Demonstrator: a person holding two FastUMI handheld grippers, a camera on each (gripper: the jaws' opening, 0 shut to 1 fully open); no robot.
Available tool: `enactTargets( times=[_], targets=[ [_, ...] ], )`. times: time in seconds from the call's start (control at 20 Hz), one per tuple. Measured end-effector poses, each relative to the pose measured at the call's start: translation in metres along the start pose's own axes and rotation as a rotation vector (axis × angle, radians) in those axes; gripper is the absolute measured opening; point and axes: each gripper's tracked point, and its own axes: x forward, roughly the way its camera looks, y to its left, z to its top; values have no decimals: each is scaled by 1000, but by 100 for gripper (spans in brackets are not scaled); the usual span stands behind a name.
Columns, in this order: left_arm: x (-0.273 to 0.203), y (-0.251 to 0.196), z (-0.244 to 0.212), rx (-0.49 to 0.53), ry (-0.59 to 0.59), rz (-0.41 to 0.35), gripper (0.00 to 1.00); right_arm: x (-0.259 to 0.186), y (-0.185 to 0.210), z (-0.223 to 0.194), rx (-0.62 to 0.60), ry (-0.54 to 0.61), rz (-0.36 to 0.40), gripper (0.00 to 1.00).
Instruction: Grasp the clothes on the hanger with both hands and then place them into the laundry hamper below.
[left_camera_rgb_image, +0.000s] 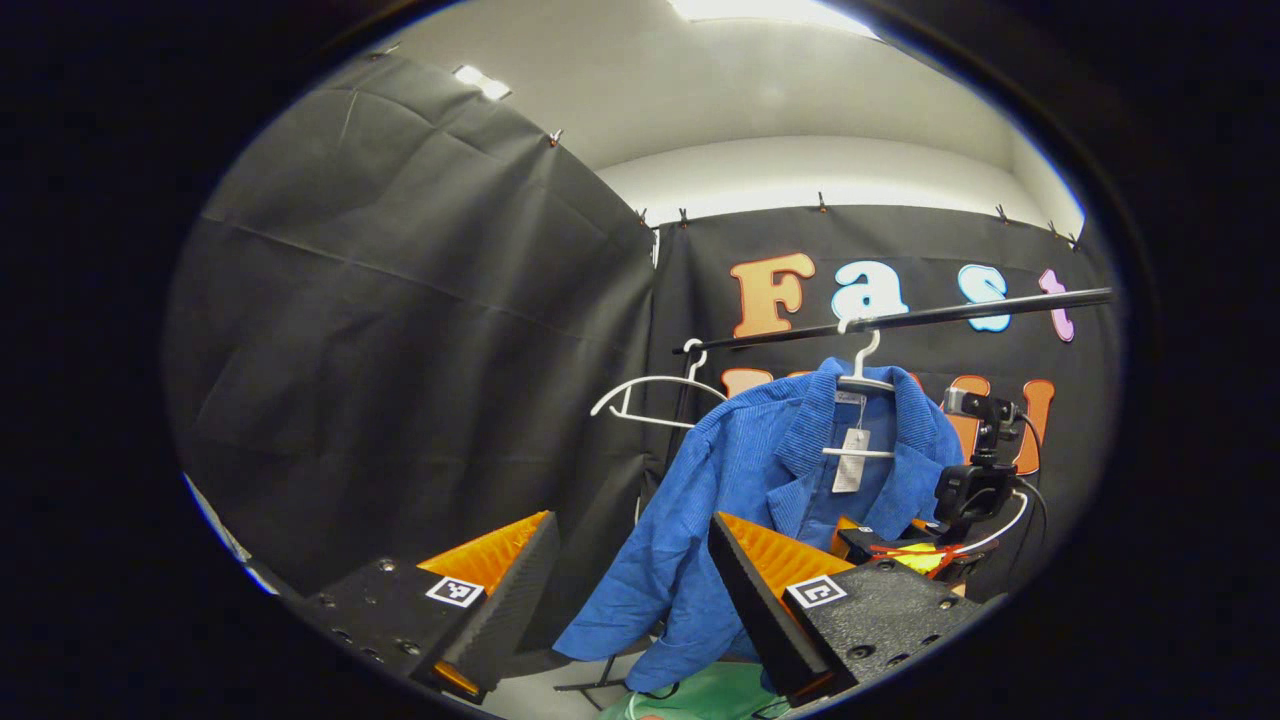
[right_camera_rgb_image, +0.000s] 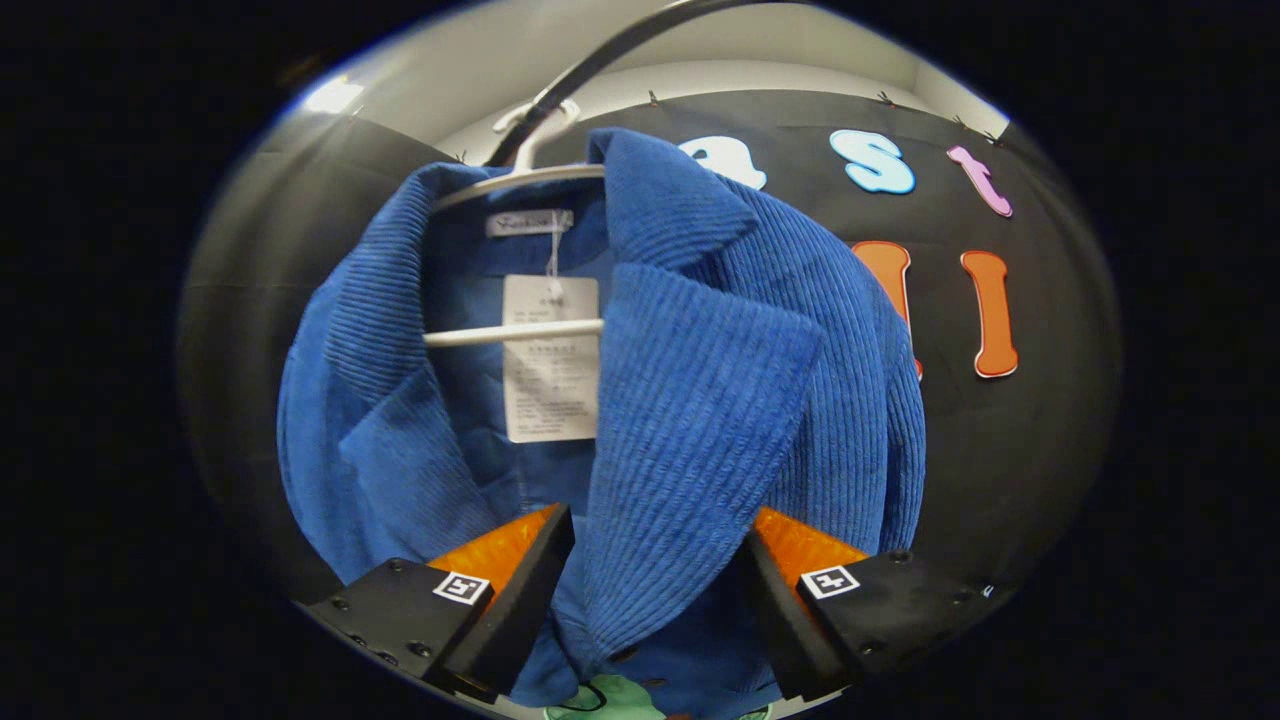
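The blue jacket (right_camera_rgb_image: 700, 400) hangs on a white hanger (right_camera_rgb_image: 520, 330) from the rail (left_camera_rgb_image: 930, 315), with something green, possibly the hamper (left_camera_rgb_image: 700, 695), below it. The right gripper (right_camera_rgb_image: 650, 590) has its jaws wide open around the jacket's lapel, not pressing. The left gripper (left_camera_rgb_image: 630, 590), level and facing the jacket, stands apart with jaws open and empty. Pinching only the lapel could drag the hanger along or let the cloth slip.

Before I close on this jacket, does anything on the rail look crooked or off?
Slightly. The blue jacket sits lopsided on its white hanger, one sleeve trailing low to the side. A second, bare hanger hangs tilted on the rail. No damage visible. The right tool is open around the lapel.
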Motion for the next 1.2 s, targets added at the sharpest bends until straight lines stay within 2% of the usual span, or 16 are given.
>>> enactTargets(
  times=[0.1, 0.2, 0.25, 0.35, 0.55, 0.7, 0.75, 0.8, 0.85, 1.0, 1.1, 1.15, 1.2],
  targets=[
    [-1, -1, 1, 3, -7, 1, 92, 7, -8, -9, 35, 20, -2, 98],
    [0, -10, 0, -1, -8, -21, 95, 6, -18, -12, 54, 41, 11, 87],
    [2, -16, -1, -7, -6, -37, 95, 3, -26, -10, 61, 42, 15, 62],
    [6, -32, -8, -26, 3, -76, 92, -17, -33, 3, 99, 17, 76, 14],
    [29, -79, -42, -54, 66, -167, 92, -78, -56, 53, 143, -99, 152, 17],
    [60, -129, -65, -77, 99, -242, 93, -120, -62, 86, 100, -152, 219, 17],
    [73, -147, -71, -100, 105, -272, 95, -128, -65, 94, 76, -162, 225, 17],
    [85, -165, -80, -126, 114, -295, 92, -135, -67, 102, 64, -172, 227, 17],
    [98, -179, -87, -146, 115, -312, 95, -139, -67, 110, 61, -182, 231, 17],
    [139, -203, -104, -202, 94, -319, 92, -153, -61, 119, 77, -188, 237, 17],
    [160, -201, -125, -189, 93, -278, 92, -168, -60, 121, 78, -188, 215, 14],
    [169, -197, -134, -170, 89, -251, 99, -174, -59, 122, 69, -193, 206, 11],
    [177, -192, -140, -154, 83, -224, 92, -177, -59, 124, 59, -200, 193, 17]
  ],
)
